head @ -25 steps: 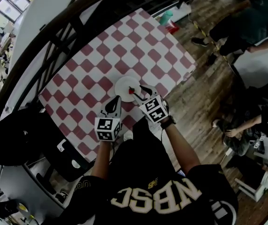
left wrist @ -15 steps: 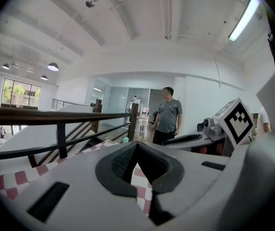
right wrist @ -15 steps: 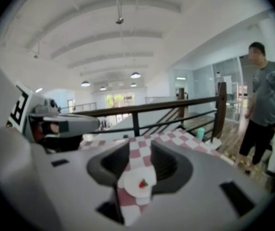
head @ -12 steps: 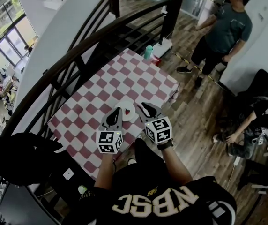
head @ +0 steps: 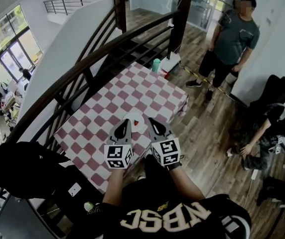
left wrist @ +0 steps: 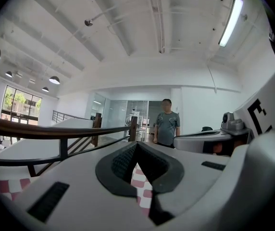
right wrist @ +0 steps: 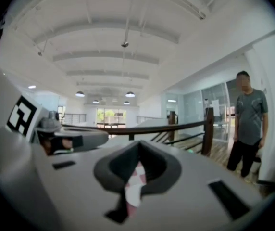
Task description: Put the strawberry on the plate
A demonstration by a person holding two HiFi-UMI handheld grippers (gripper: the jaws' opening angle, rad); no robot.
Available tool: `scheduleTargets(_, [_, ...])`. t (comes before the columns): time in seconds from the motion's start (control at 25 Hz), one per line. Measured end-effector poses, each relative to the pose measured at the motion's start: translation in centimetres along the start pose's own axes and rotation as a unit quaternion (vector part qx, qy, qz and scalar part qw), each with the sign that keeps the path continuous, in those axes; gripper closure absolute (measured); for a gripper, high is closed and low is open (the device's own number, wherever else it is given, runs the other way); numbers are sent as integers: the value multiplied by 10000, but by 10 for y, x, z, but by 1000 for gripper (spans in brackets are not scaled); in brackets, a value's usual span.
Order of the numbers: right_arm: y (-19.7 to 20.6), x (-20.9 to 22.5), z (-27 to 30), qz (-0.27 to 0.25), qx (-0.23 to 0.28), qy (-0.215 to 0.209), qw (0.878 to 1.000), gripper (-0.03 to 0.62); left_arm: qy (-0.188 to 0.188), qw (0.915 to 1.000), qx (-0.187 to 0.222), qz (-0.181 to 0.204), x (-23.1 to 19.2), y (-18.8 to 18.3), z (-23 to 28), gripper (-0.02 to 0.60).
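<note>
The small red strawberry [head: 136, 123] lies on the white plate [head: 131, 117], near the front edge of the red-and-white checkered table [head: 132, 93]. My left gripper [head: 123, 125] hovers at the plate's near left, jaws shut and empty. My right gripper [head: 151, 122] is at the plate's near right, also shut with nothing in it. The left gripper view shows the left gripper [left wrist: 137, 148] with its jaws together and only a sliver of cloth below. The right gripper view shows the same for the right gripper [right wrist: 138, 148]. Both point out over the railing, level with the room.
A teal cup [head: 156, 65] stands at the table's far corner. A dark curved stair railing [head: 82, 66] runs along the table's left and back. A person [head: 232, 34] stands beyond the table, and others sit at the right [head: 277, 128]. A black bag [head: 25, 168] lies at the left.
The right gripper has drawn back from the plate and its jaws have closed empty; the strawberry stays on the plate. Both grippers now sit nearer the body, and the view has pulled back.
</note>
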State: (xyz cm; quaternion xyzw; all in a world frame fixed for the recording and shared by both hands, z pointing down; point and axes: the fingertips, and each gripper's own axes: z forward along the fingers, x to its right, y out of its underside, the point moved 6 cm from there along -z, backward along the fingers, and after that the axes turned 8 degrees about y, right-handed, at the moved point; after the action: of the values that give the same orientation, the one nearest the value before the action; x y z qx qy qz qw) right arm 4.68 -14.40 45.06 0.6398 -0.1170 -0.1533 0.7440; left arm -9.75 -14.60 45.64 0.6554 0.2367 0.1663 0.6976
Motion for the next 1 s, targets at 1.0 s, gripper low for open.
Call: scheduleTargets(1.0, [22,-25,-19,-143,-213,112,9996,574,-53,9992,-108,-377,1,33,-33,573])
